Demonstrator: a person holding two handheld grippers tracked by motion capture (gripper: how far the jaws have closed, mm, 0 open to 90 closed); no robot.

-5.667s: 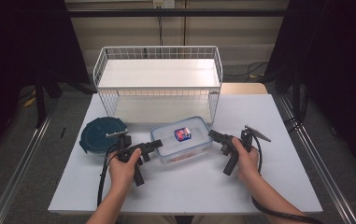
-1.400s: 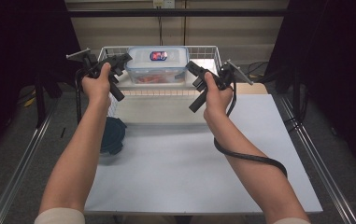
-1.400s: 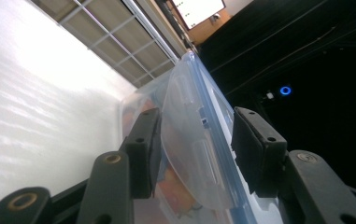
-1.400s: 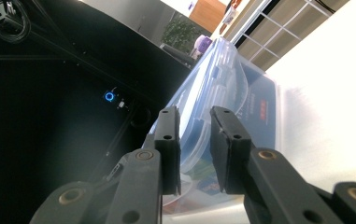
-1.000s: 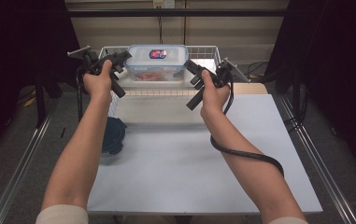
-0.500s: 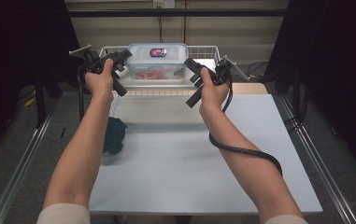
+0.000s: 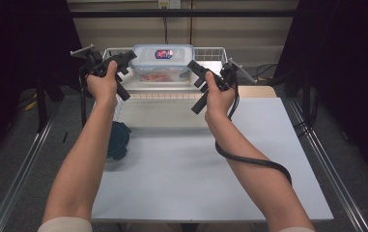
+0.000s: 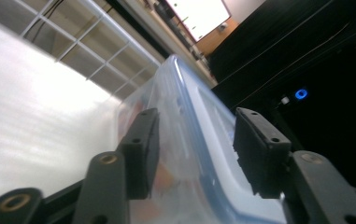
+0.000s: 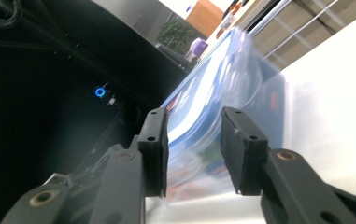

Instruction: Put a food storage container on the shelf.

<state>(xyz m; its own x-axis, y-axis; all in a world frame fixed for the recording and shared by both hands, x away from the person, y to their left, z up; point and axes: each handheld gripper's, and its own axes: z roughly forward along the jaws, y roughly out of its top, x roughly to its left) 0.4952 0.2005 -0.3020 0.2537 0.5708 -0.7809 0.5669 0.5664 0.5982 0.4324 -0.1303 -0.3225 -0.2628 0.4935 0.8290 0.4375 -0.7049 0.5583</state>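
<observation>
Container on the wire rack, both grippers parted at its ends

Container [image 7: 162,64], a clear plastic box with a blue-rimmed lid and a red and blue label, sat on top of the white wire rack [image 7: 215,54] at the far edge of the table [image 7: 181,169]. Something orange-red showed through its clear wall.

At the container's left end was the left gripper [image 7: 129,56], raised in the person's left hand [image 7: 103,84]. Its jaws stood apart. The left gripper view showed the lid's blue rim running between the two black pads [image 8: 144,140], with a gap on the right side; whether the left pad touched the box could not be told.

At the container's right end was the right gripper [image 7: 194,67], held up in the right hand [image 7: 217,96], and its jaws were apart too. In the right gripper view the box's edge lay beyond the gap, blurred, and no pad was seen pressing on it. Its black cable looped down over the forearm onto the table.

Near the table's left edge, partly hidden by the left forearm, lay a dark teal round lid [image 7: 120,140], well apart from the container. The white shelf surface of the rack spread beside the box in both gripper views.
</observation>
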